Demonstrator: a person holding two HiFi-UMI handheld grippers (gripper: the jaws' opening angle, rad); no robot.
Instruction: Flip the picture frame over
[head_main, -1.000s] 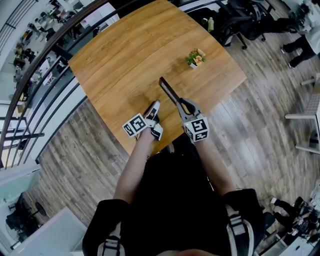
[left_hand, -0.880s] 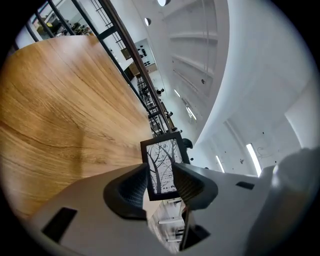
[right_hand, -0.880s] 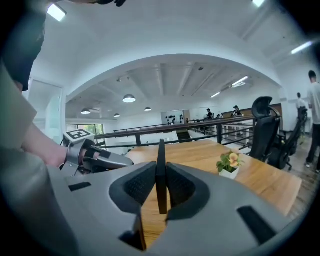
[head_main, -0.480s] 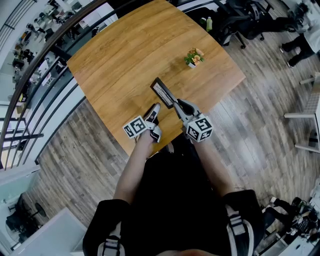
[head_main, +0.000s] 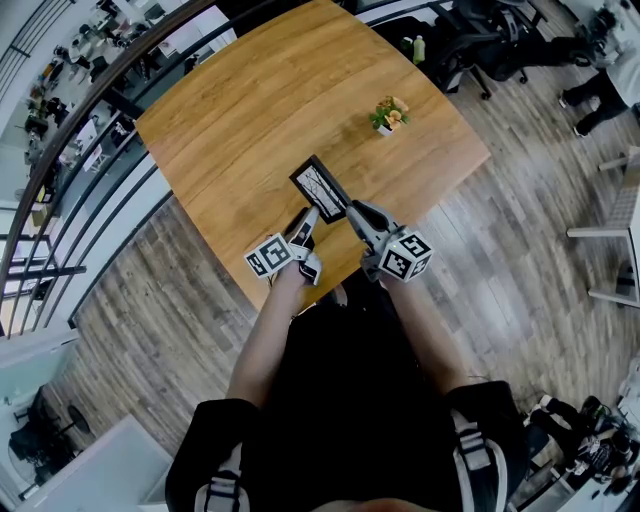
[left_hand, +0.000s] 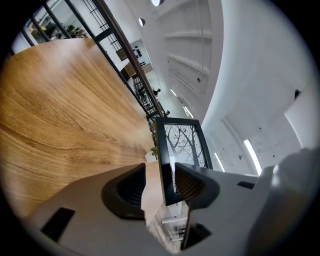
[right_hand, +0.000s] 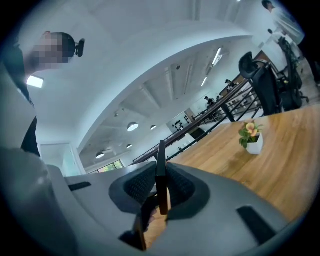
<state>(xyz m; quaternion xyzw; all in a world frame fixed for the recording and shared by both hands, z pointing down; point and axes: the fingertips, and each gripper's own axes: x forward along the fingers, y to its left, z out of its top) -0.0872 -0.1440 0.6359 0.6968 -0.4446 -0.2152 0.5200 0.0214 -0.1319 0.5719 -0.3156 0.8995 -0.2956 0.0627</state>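
Pinching the picture frame (head_main: 320, 188) edge-on, your right gripper (head_main: 354, 211) holds it tilted over the wooden table's (head_main: 250, 110) near edge. Your left gripper's (head_main: 311, 215) jaws have just been opening, with the frame loose between them. A potted plant (head_main: 391, 115) sits beyond, and plank floor (head_main: 500, 250) lies around.

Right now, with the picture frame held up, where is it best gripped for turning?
The thin black border at its near end, approached from the person's side. The picture frame is flat and slim, so jaws close across its thickness, as the right tool does.
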